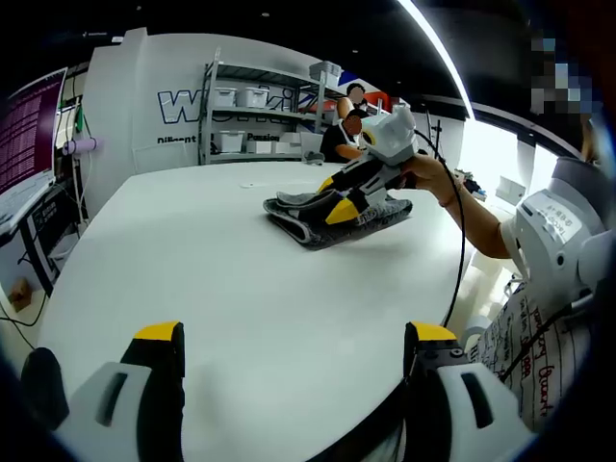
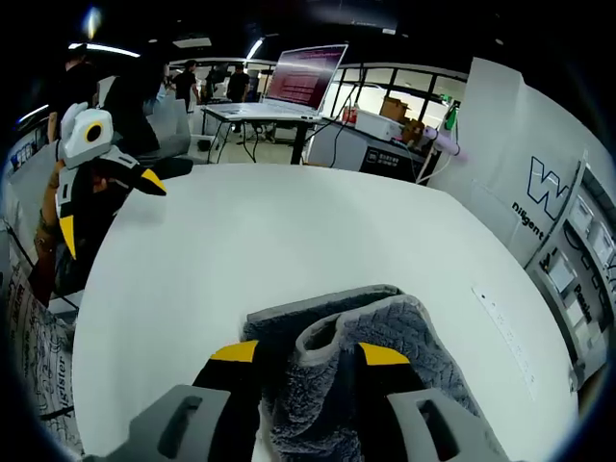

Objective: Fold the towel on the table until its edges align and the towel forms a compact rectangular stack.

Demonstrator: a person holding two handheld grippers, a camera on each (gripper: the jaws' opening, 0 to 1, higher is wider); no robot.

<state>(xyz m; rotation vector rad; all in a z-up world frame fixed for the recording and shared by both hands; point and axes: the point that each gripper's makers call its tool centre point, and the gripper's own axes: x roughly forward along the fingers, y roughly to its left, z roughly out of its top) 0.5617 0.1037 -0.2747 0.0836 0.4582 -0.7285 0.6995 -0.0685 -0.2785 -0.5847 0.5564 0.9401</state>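
White tabletop [image 1: 221, 279]: towel [image 2: 375, 356] near far edge, R gripper [image 2: 310, 354] clamped on its raised fold, L gripper [image 1: 294, 337] wide open, empty, well back at near edge.

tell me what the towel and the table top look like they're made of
Towel: looks like soft plush fabric, grey, with a fuzzy ribbed pile and a smoother hem. Table: smooth white top with a faint sheen, perhaps laminate or painted board; can't tell which.

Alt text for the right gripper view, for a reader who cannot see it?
The right gripper pinches a raised fold of the grey towel lying on the white table. The left gripper hangs at the table's far left edge, off the towel.
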